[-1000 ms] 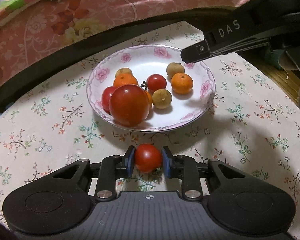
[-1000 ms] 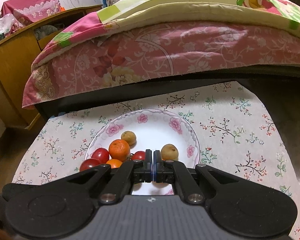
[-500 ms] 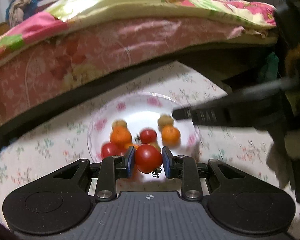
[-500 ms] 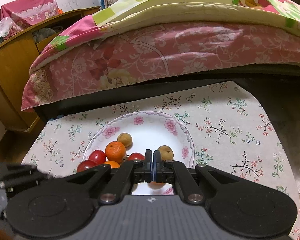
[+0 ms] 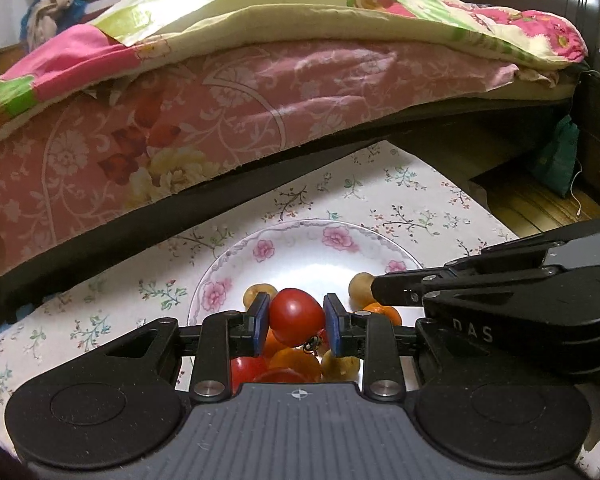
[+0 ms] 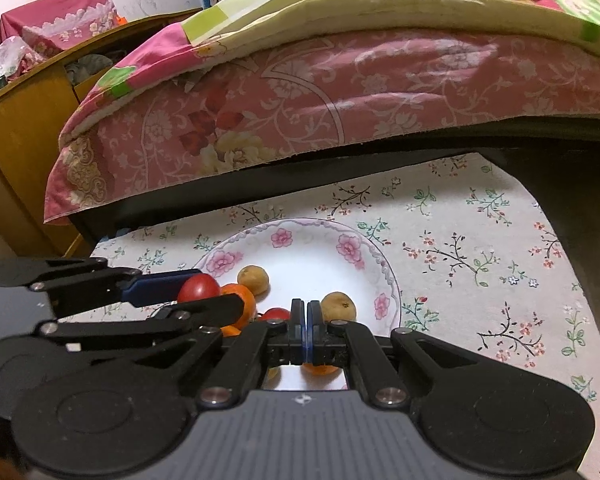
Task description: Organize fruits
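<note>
My left gripper [image 5: 297,323] is shut on a small red tomato [image 5: 296,315] and holds it above the white floral plate [image 5: 300,240]. The plate holds other tomatoes, oranges [image 5: 380,312] and small brownish fruits [image 5: 358,283]. In the right wrist view the left gripper [image 6: 188,294] comes in from the left with the tomato [image 6: 198,287] over the plate [image 6: 300,240]. My right gripper [image 6: 302,322] is shut and empty over the plate's near side, next to a brownish fruit [image 6: 340,306]. It shows at the right in the left wrist view [image 5: 376,290].
The plate sits on a floral tablecloth [image 6: 480,240]. A bed with a pink floral quilt [image 6: 340,80] runs behind the table. A wooden cabinet [image 6: 24,128] stands at the left. Wooden floor [image 5: 540,208] lies to the right of the table.
My left gripper has lifted the tomato off the tablecloth and carried it forward over the plate. The right gripper has stayed shut over the plate, shifting slightly.
</note>
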A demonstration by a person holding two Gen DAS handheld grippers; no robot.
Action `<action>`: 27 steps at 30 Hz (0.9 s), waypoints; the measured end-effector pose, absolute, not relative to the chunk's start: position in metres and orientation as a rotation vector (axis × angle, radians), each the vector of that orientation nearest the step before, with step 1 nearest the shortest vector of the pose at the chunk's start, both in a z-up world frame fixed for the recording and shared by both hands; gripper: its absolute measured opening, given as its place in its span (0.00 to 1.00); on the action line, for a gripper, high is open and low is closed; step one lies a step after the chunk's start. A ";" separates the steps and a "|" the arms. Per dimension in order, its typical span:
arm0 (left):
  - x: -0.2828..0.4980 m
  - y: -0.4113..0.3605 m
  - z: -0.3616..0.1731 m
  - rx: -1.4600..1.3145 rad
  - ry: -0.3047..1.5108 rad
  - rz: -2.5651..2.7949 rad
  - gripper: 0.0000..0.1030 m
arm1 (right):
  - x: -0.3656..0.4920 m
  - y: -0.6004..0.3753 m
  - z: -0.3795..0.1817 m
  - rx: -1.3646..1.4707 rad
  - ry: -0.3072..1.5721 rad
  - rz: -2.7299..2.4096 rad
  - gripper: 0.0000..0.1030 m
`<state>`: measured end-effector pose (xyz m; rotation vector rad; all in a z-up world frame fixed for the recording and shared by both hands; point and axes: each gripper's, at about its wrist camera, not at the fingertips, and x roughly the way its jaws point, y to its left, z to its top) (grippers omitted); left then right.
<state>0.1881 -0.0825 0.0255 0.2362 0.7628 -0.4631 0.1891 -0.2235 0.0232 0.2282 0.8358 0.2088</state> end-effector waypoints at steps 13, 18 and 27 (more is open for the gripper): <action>0.188 -0.075 0.023 0.211 0.751 -0.469 0.44 | 0.187 -0.225 0.017 0.215 0.821 0.227 0.09; 0.186 -0.070 0.028 0.213 0.740 -0.457 0.49 | 0.186 -0.225 0.020 0.216 0.810 0.226 0.15; 0.181 -0.061 0.039 0.182 0.711 -0.434 0.58 | 0.180 -0.236 0.030 0.228 0.776 0.212 0.29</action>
